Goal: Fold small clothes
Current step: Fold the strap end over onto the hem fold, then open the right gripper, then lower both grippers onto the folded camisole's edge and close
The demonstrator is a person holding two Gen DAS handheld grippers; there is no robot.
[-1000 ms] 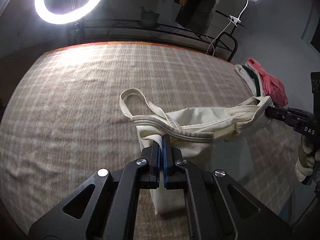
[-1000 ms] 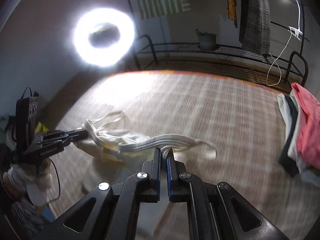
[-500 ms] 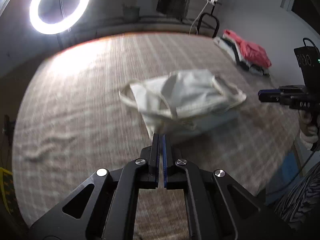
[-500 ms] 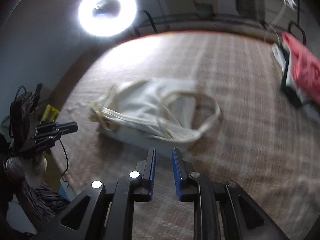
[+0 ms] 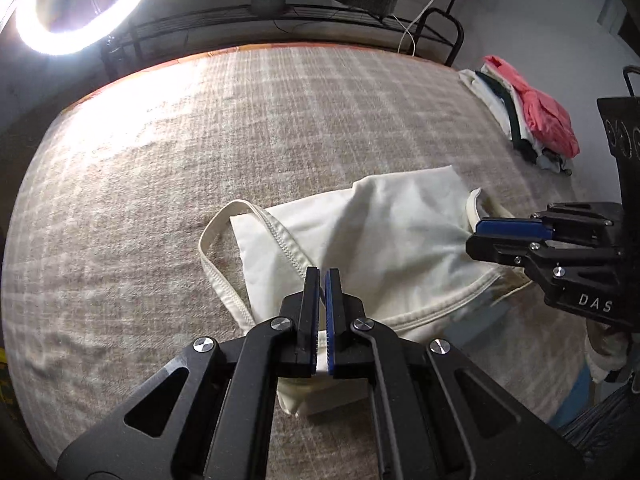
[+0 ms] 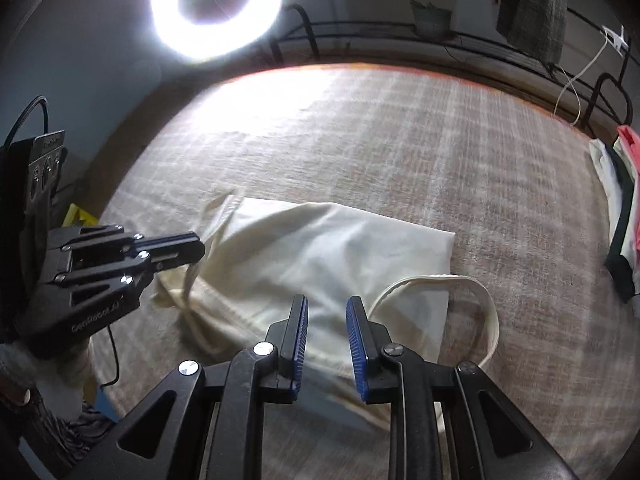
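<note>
A cream tank top [image 5: 372,240] lies spread on the checked blanket [image 5: 200,140], straps loose at both ends; it also shows in the right wrist view [image 6: 320,248]. My left gripper [image 5: 322,276] hovers over its near left edge, jaws almost together with nothing between them. It also shows in the right wrist view [image 6: 192,248], next to the left strap. My right gripper [image 6: 327,312] is open and empty above the garment's near edge, beside the right strap loop [image 6: 480,300]. It appears in the left wrist view [image 5: 476,236] at the garment's right end.
A stack of folded clothes, pink on top [image 5: 536,116], sits at the blanket's far right and shows in the right wrist view [image 6: 624,200]. A ring light [image 6: 218,4] and a metal rack [image 5: 280,16] stand behind the bed.
Both grippers let go of the tank top, which dropped flat onto the blanket. The right jaws opened wider. Both grippers have come back down close over the garment.
</note>
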